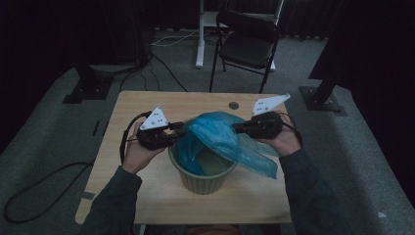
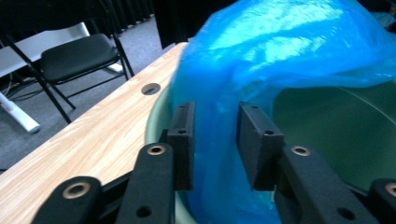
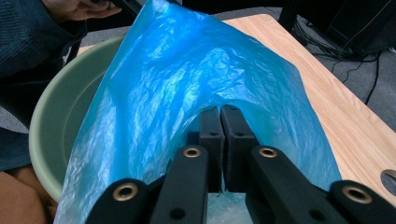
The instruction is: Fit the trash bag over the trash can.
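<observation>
Bags: one blue plastic bag, thin, translucent, crinkled, glossy where light strikes.
Bag position: draped over the pot's rim, part hanging inside, part trailing outside onto the table towards the person's right.
Pots: one green ribbed pot, standing upright near the middle of the table.
Tables: one wooden table with one round hole.
Chairs: one black folding chair beyond the table.
Left gripper: jaws parted, bag film between them, pads not pressing.
Right gripper: jaws clamped together on the bag's edge.
</observation>
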A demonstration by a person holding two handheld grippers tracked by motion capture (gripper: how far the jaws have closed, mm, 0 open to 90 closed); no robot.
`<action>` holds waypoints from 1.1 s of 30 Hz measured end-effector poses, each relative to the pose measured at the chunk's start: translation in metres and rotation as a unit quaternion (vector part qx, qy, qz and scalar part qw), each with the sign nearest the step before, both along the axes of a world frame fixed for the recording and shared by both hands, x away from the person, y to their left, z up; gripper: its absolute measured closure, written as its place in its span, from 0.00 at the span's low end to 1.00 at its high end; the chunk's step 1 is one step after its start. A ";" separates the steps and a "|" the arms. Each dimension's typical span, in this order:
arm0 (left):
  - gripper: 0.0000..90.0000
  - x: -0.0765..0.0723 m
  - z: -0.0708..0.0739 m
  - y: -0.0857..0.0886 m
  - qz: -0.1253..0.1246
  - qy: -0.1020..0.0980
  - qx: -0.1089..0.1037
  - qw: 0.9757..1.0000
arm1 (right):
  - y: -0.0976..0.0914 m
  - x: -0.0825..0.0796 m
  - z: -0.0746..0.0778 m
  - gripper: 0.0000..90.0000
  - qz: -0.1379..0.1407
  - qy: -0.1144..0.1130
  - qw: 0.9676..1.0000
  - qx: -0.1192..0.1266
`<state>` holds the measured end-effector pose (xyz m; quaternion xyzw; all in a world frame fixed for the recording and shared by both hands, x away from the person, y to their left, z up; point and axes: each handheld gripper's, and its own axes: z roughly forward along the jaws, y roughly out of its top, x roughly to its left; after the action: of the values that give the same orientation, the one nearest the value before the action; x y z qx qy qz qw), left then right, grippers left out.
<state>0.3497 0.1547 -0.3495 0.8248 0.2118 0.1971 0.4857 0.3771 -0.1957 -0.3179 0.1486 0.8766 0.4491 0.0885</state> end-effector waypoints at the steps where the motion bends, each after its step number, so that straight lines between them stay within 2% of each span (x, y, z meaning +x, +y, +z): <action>1: 0.73 -0.001 0.001 0.002 0.001 -0.001 -0.003 1.000 | -0.001 0.000 0.000 1.00 -0.001 -0.001 1.000 -0.001; 8: 0.70 -0.004 0.009 0.000 -0.004 -0.008 -0.002 1.000 | -0.002 0.001 -0.002 1.00 -0.005 0.001 1.000 -0.006; 13: 0.70 -0.004 0.015 0.000 -0.005 -0.013 -0.011 1.000 | 0.000 0.001 -0.003 1.00 -0.002 0.000 1.000 -0.011; 19: 0.67 0.001 0.026 -0.004 -0.012 -0.011 -0.014 1.000 | 0.002 0.000 -0.004 1.00 0.001 0.001 1.000 -0.013; 25: 0.65 0.009 0.036 -0.017 -0.025 -0.002 -0.011 1.000 | 0.005 0.001 -0.004 1.00 0.005 0.000 1.000 -0.013; 28: 0.64 0.014 0.041 -0.027 -0.039 0.013 -0.003 0.999 | 0.008 0.000 -0.003 1.00 0.008 -0.001 1.000 -0.012; 33: 0.60 0.016 0.045 -0.045 -0.061 0.018 0.011 0.998 | 0.016 0.000 0.001 1.00 0.018 -0.005 1.000 -0.011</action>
<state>0.3661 0.1101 -0.3041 0.8451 0.1674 0.1541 0.4838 0.3767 -0.1793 -0.3173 0.1296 0.8834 0.4420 0.0867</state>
